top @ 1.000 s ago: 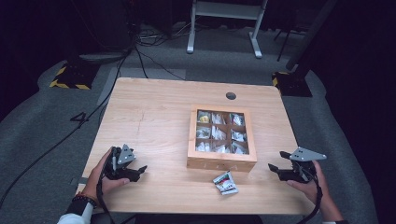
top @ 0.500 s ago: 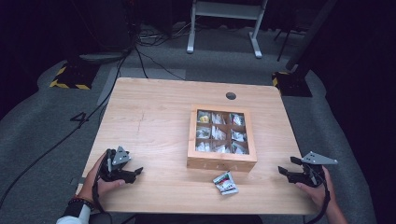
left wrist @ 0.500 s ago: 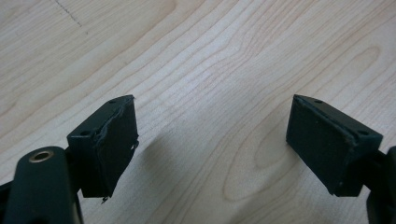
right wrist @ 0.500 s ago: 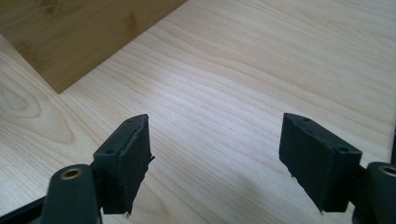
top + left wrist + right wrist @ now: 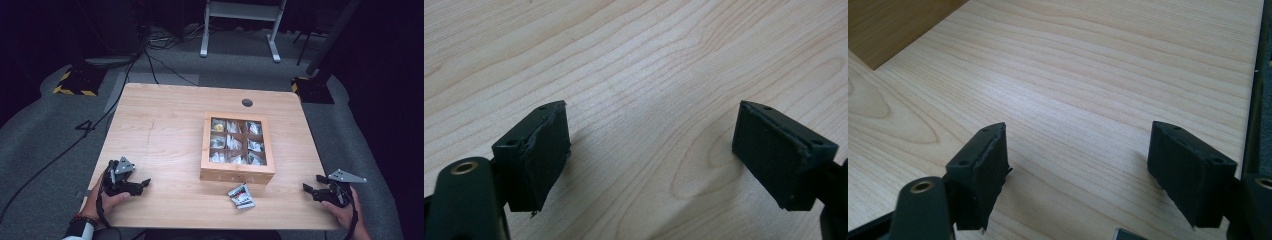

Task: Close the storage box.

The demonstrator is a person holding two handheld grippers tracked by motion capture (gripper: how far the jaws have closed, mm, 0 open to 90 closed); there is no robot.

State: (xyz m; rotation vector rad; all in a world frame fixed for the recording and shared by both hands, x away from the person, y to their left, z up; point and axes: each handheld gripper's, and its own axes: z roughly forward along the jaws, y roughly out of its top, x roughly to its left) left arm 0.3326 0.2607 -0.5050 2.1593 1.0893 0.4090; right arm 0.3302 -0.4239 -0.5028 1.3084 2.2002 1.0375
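A wooden box with a clear lid over several compartments of small packets sits right of the table's middle. Two small packets lie on the table just in front of it. My left gripper rests low at the table's front left corner, held by a hand, jaws wide apart over bare wood. My right gripper sits at the front right edge, also open, with nothing between its pads. A corner of the box shows at the top left of the right gripper view.
The wooden table has a round cable hole near its far edge. Grey carpet with cables surrounds it, and a white stand is behind. The table's right edge runs close to my right gripper.
Both grippers have drawn back toward the table's front edge, the right one also sliding outward to the right. The box and packets have not moved.
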